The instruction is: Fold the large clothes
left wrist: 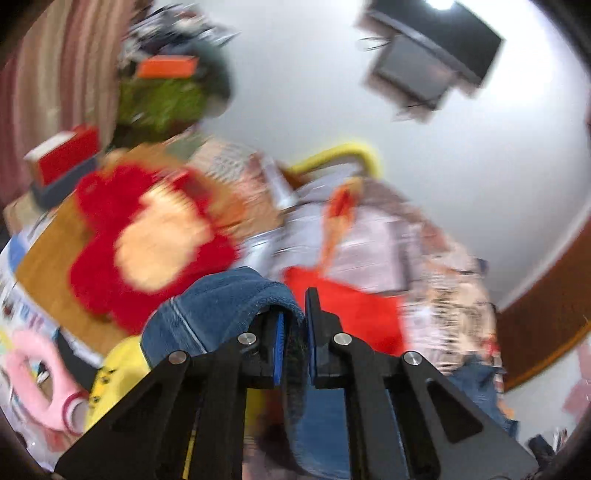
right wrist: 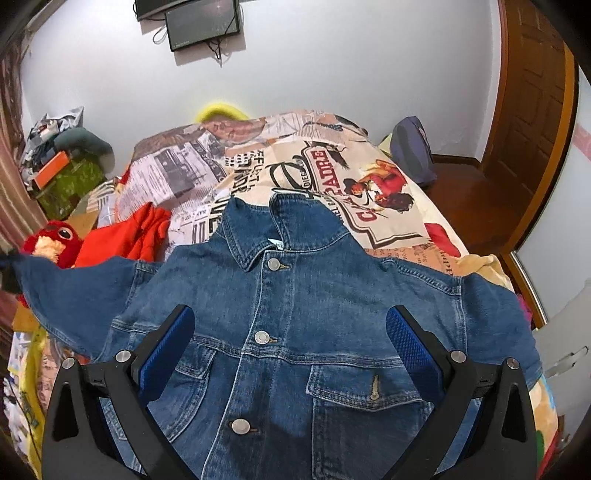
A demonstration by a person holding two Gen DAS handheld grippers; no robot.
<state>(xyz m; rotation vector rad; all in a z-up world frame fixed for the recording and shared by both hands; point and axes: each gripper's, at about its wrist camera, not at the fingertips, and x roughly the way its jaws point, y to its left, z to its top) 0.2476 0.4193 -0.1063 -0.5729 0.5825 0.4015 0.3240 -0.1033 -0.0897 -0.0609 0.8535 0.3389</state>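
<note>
Room: pale walls are wrapping round a bed point(right wrist: 402, 218) under a newspaper-and-poster print cover, with a dark monitor point(right wrist: 203, 26) hanging up on the wall and a wooden door point(right wrist: 532, 110) standing at the right.
Jacket: a blue denim jacket point(right wrist: 295, 314) is lying front-up across the near end of the bed, buttoned, collar pointing toward the far wall, both sleeves spreading out to the sides.
Left sleeve end: it is being pulled up off to the left, and in the left wrist view a fold of that denim point(left wrist: 221, 306) is bunching over the fingers.
Left gripper: the left gripper point(left wrist: 295, 339) is pinching tight on the denim, fabric wedged between its blue pads point(left wrist: 279, 350); the whole view is smearing with blur.
Right gripper: the right gripper point(right wrist: 291, 336) is hovering over the jacket's chest with its fingers spread wide, nothing between them.
Beside the jacket: an orange garment point(right wrist: 125, 236) is lying crumpled at the left shoulder, and a red plush toy point(right wrist: 51, 240) is sitting just past it.
Far left: a green box point(right wrist: 70, 184) and clutter are piling up against the curtain.
Far right: a dark blue bag point(right wrist: 412, 147) is resting at the bed's far edge.
</note>
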